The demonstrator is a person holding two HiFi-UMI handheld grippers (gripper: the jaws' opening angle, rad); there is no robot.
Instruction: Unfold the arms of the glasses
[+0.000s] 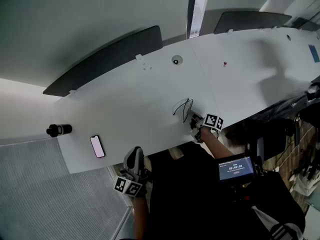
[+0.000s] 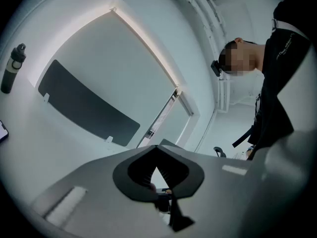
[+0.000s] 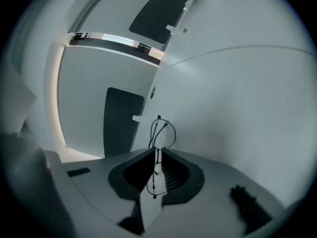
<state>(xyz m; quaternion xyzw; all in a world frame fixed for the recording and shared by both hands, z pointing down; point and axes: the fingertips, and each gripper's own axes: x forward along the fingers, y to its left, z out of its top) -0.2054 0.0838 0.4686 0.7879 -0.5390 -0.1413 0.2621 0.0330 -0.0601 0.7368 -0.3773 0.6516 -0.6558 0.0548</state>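
Wire-framed glasses (image 1: 183,109), judged light, springy and easily bent, stand near the front edge of the bench (image 1: 240,74), pinched in the closed right hand-held gripper (image 1: 196,120); the left hand-held gripper (image 1: 134,160), shut and empty, would best take an arm near its hinge.

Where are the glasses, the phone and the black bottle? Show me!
glasses (image 1: 183,108): head view, on the lens inside the thin rim.
phone (image 1: 97,146): head view, middle of its screen.
black bottle (image 1: 59,130): head view, middle of its dark body.
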